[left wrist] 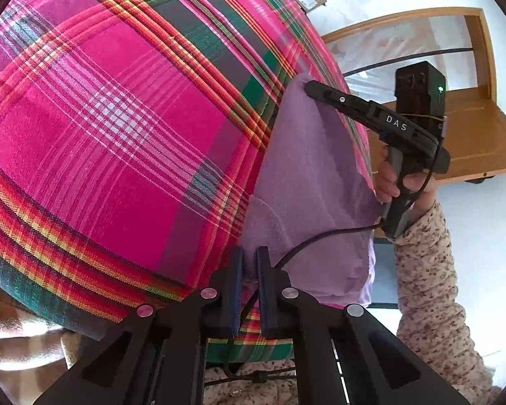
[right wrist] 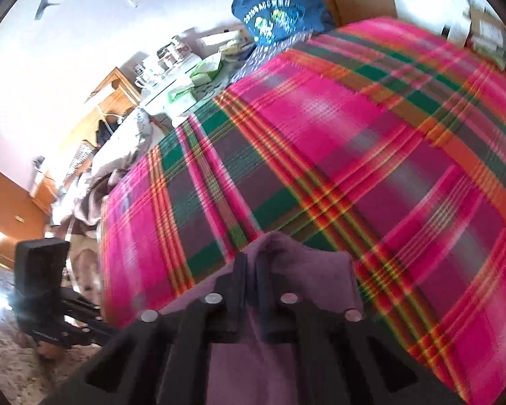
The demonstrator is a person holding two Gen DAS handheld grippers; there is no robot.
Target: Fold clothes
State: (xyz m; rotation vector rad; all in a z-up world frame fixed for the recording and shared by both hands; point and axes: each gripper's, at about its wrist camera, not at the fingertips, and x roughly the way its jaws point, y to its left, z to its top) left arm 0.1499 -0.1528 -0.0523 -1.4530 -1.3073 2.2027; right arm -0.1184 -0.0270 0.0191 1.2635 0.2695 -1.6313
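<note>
A purple garment (left wrist: 307,182) hangs stretched over the edge of the pink plaid bed cover (left wrist: 118,118). My left gripper (left wrist: 250,263) is shut on the garment's lower corner. In the left wrist view the right gripper (left wrist: 308,85) pinches the garment's upper corner, held by a hand (left wrist: 388,179) in a speckled sleeve. In the right wrist view the right gripper (right wrist: 251,263) is shut on the purple garment (right wrist: 320,276), which bunches over its fingers above the blurred plaid cover (right wrist: 354,152). The left gripper's body (right wrist: 40,276) shows at the lower left.
A wooden door (left wrist: 469,128) lies to the right of the bed. Beyond the bed stand a navy bag (right wrist: 280,17), boxes and clutter on a white surface (right wrist: 192,77), and rumpled grey bedding (right wrist: 124,155). A beige cloth (left wrist: 17,341) lies at the lower left.
</note>
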